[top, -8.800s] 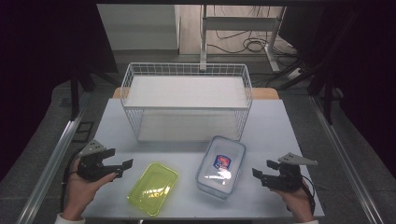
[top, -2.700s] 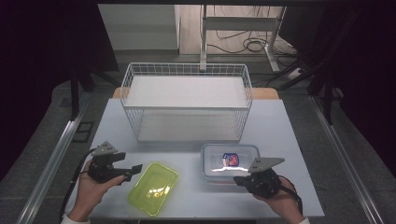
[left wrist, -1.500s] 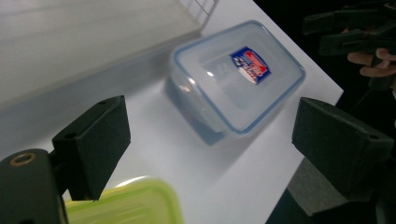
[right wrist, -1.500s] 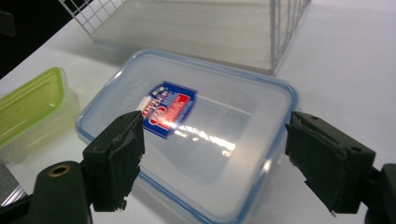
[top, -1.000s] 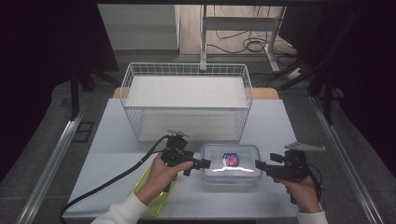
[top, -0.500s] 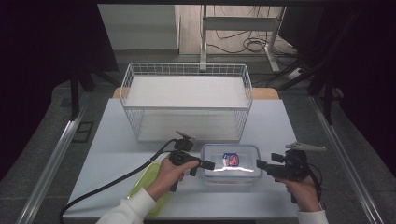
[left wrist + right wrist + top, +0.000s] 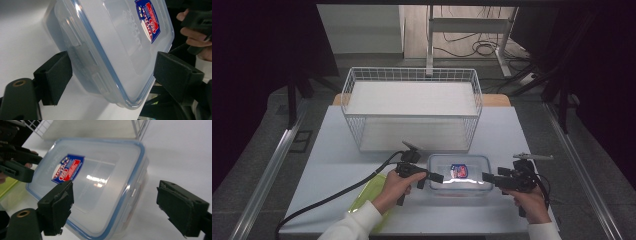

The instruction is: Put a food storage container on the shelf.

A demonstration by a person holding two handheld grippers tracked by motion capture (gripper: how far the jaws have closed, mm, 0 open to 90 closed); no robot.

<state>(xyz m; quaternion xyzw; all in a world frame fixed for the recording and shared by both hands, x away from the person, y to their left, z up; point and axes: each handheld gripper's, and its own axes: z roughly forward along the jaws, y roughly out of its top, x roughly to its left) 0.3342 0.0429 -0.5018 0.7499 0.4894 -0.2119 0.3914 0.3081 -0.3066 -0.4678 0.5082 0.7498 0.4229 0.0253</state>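
Note:
A clear plastic box with a blue-rimmed lid and a red-and-blue sticker lies on the white table. My left gripper is at its left end. In the left gripper view the jaws of that gripper straddle the box's latched end. They have just been closing a little, and I see no firm press. My right gripper faces the box's right end. It stands open, one pad over the lid and the other over bare table.
A white wire basket stands behind the box. A yellow-green container lies at the front left, partly under my left forearm. The left gripper's cable trails across the table toward the front left.
My left gripper has sunk slightly at the box's left end and its jaws have narrowed a little. Earlier it crossed over from beside the yellow-green container. The right gripper has kept still.

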